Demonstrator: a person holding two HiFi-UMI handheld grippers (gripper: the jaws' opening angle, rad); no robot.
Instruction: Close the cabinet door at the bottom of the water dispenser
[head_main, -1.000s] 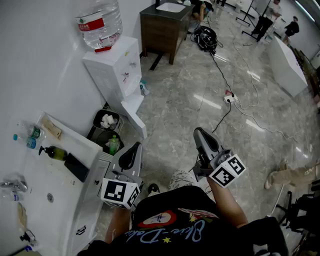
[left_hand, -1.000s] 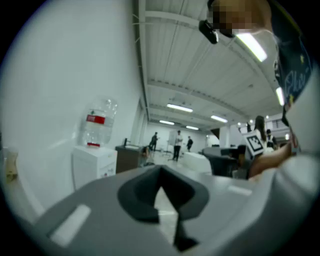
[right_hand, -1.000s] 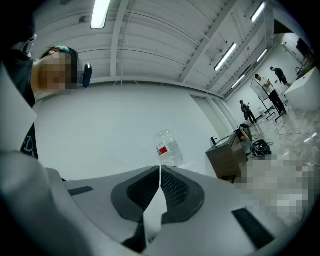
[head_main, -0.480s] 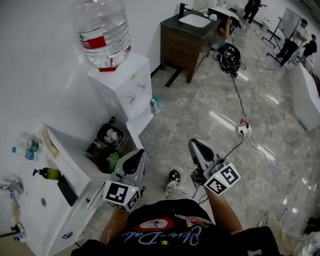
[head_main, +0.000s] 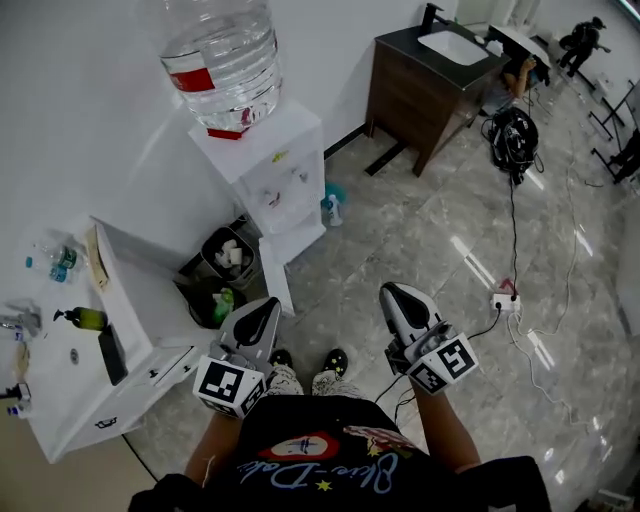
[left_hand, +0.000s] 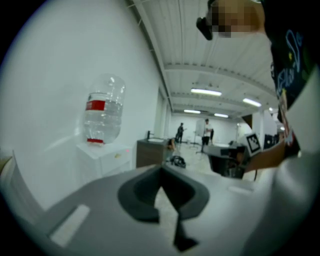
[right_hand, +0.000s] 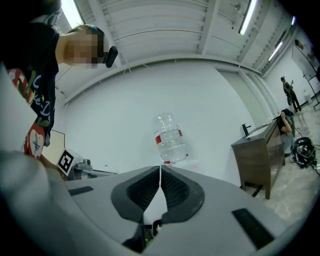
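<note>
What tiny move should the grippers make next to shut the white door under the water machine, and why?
Probably reach the left gripper forward to the free edge of the white cabinet door, ready to push. The door stands open at the bottom of the white water dispenser, closest to that gripper. The right gripper is farther off; both are shut, empty, touching nothing.

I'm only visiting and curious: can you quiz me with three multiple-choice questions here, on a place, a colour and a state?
1. Where is the water bottle? A on the floor; B atop the water dispenser; C in the sink.
2. Its label band is: A red; B blue; C green.
3. The cabinet door is: A shut; B missing; C swung open.
Answers: B, it sits upturned on the dispenser; A, the band shows red; C, the door juts outward from the dispenser's base.
</note>
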